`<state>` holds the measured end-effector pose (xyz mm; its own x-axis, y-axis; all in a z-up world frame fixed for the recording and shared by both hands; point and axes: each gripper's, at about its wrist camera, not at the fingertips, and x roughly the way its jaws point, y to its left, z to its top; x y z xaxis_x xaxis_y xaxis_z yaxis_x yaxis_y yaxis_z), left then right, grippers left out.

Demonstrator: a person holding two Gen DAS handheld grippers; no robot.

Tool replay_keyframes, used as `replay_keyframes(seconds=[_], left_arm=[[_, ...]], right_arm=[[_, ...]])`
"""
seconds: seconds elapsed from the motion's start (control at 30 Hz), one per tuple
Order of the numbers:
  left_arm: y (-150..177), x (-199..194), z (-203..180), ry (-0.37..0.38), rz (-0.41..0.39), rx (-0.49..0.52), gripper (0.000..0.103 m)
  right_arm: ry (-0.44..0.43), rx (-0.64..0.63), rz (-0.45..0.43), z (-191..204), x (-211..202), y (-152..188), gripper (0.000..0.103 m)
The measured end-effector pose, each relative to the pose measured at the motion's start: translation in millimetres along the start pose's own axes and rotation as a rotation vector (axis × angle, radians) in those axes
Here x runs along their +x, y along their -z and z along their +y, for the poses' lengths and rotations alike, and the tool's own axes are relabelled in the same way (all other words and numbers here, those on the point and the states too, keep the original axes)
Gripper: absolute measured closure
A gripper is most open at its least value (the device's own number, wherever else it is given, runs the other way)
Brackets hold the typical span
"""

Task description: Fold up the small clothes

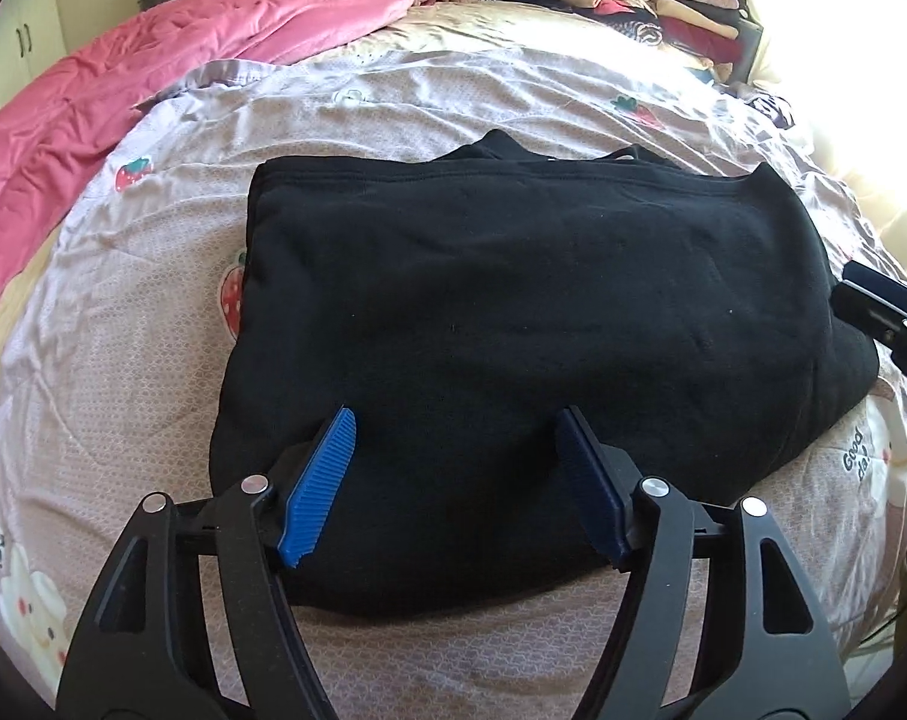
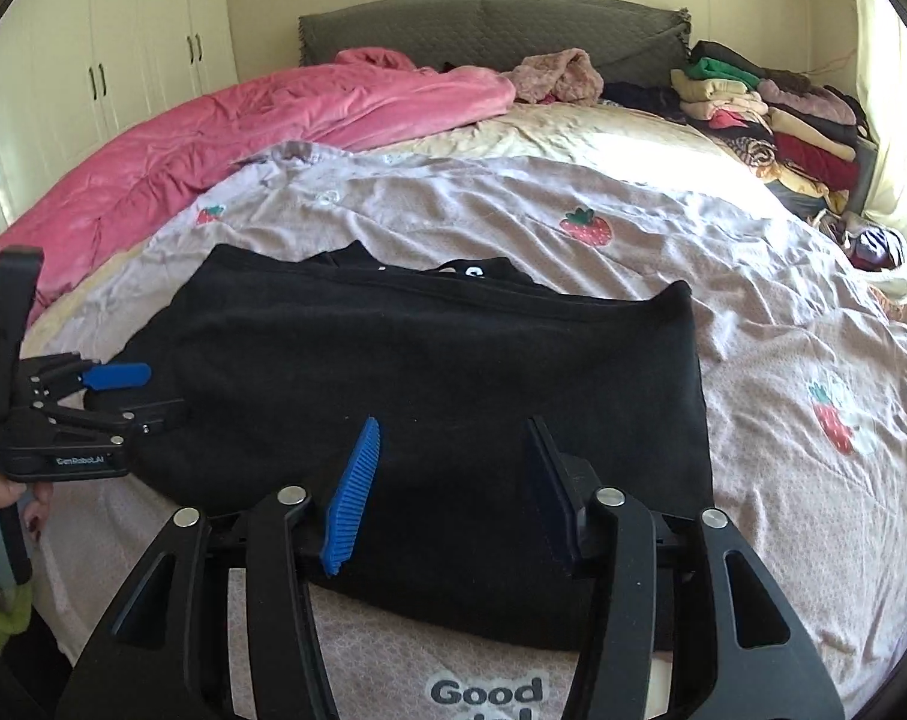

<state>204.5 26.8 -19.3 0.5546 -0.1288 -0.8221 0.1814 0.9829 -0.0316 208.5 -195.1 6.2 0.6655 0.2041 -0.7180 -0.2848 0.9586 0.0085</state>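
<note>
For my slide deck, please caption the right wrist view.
Open right gripper poised over a folded black garment on the bed.

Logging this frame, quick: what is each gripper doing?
Left gripper: open, empty, over the black garment.
Right gripper: open, empty, over it too.

Open lilac strawberry-print bedsheet (image 2: 783, 360) surrounds the folded black fleece garment (image 2: 429, 372) on the near and right sides; the crumpled pink quilt (image 2: 225, 138) blocks the left, and stacked folded clothes (image 2: 777, 120) crowd the far right corner.

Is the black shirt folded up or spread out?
Folded: the black shirt lies doubled over, a hemmed edge across it with another layer peeking out behind.
</note>
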Motion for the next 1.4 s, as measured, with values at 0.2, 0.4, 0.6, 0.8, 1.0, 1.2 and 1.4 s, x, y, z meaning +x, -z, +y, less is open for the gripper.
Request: replay_keyframes(seconds=[0.2, 0.4, 0.6, 0.8, 1.0, 1.2, 1.4], left_arm=[[2, 4, 2, 0.012, -0.007, -0.017, 0.037], [2, 4, 5, 0.028, -0.02, -0.036, 0.036], [3, 4, 5, 0.028, -0.026, -0.045, 0.035], [6, -2, 9, 0.03, -0.052, -0.062, 0.035], [3, -15, 12, 0.059, -0.073, -0.109, 0.03], [0, -29, 11, 0.059, -0.096, -0.122, 0.019], [-3, -46, 6, 0.069, -0.122, -0.115, 0.016]], right_arm=[[0.089, 0.085, 0.154, -34, 29, 19, 0.039], [0.136, 0.178, 0.154, -68, 16, 49, 0.039], [0.136, 0.189, 0.144, -71, 14, 56, 0.039], [0.136, 0.198, 0.142, -76, 10, 62, 0.039], [0.112, 0.212, 0.085, -68, -6, 52, 0.039], [0.093, 0.214, 0.043, -63, -23, 45, 0.034], [0.09, 0.215, 0.02, -58, -33, 42, 0.026]])
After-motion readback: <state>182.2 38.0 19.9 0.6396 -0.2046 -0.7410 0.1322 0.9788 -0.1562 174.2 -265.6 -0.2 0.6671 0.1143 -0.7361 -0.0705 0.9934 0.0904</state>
